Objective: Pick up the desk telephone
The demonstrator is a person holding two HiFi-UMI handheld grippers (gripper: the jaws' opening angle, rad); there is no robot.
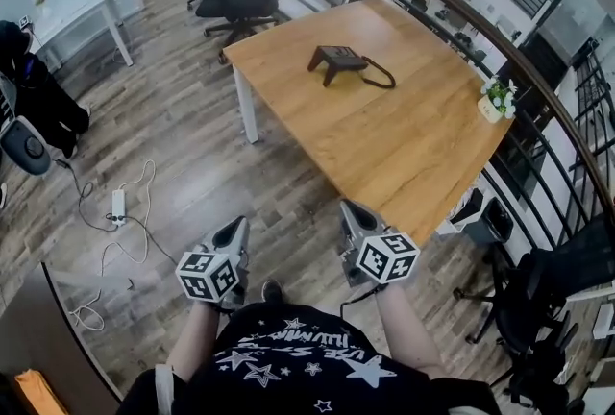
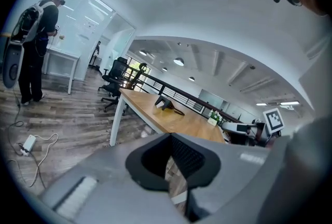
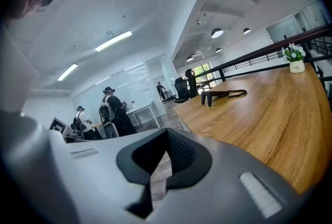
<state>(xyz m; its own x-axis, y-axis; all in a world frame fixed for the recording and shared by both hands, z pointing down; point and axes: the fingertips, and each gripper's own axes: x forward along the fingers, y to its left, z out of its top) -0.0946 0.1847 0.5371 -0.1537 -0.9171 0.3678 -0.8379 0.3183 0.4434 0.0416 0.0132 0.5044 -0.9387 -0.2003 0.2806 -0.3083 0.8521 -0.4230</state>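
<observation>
Desk telephone (image 1: 338, 61) sits on the far part of the wooden bench (image 1: 413, 154), cord looped at its right. Left tongs (image 1: 234, 231) and right tongs (image 1: 352, 214): both closed, empty, near the bench's near corner, well apart from the telephone.

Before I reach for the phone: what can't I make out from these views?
- Phone: too small in every view to tell handset from base.
- Cord: head view, too thin to see where its ends attach.
- Table: head view, its top hides all legs but one.
- Plant: pot label too small to read.
</observation>
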